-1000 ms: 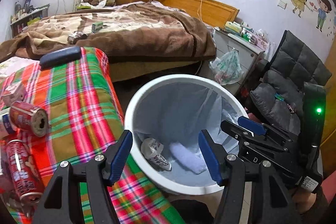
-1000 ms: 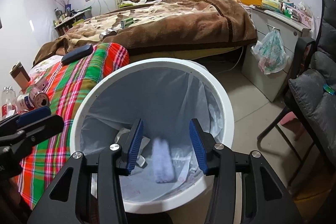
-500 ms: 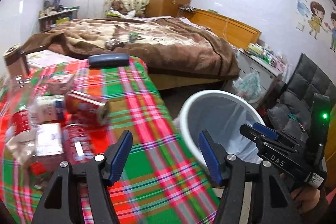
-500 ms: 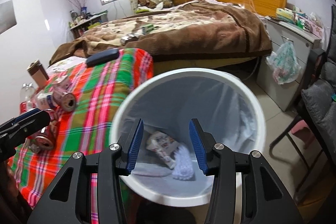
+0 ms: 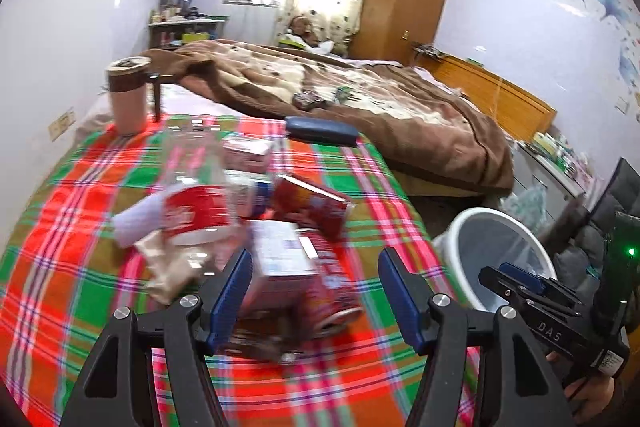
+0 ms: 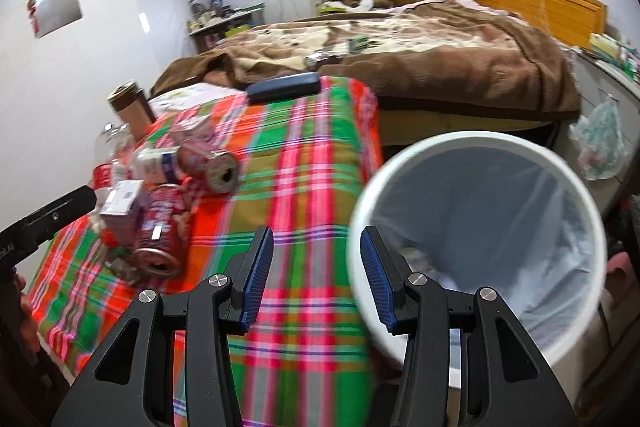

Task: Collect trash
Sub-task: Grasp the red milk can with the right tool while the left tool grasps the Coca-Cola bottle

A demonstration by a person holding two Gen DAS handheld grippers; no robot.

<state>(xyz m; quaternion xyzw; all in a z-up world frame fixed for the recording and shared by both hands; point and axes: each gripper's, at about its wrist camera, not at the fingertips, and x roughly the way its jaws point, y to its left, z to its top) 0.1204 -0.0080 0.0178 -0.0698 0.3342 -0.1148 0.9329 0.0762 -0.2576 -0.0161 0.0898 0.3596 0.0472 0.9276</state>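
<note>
A heap of trash lies on the plaid tablecloth (image 5: 80, 267): a clear bottle with a red label (image 5: 196, 211), a small white carton (image 5: 280, 259), a red can on its side (image 5: 332, 291) and another red can (image 5: 316, 203) behind it. My left gripper (image 5: 316, 291) hovers open just short of the carton and can, pads touching nothing. The white bin (image 6: 472, 138), lined with a clear bag, stands off the table's right edge. My right gripper (image 6: 316, 279) is open over the cloth by the bin's rim. The same red cans (image 6: 160, 227) lie to its left.
A dark blue case (image 5: 322, 131) lies at the table's far edge, and a brown-banded tumbler (image 5: 127, 95) stands at the far left. A bed with a brown blanket (image 5: 360, 99) lies beyond. A grey chair (image 5: 612, 211) stands behind the bin.
Both grippers have swung left, away from above the bin and toward the table. The left one now faces the trash heap. The bin has slid to the right in both views.
</note>
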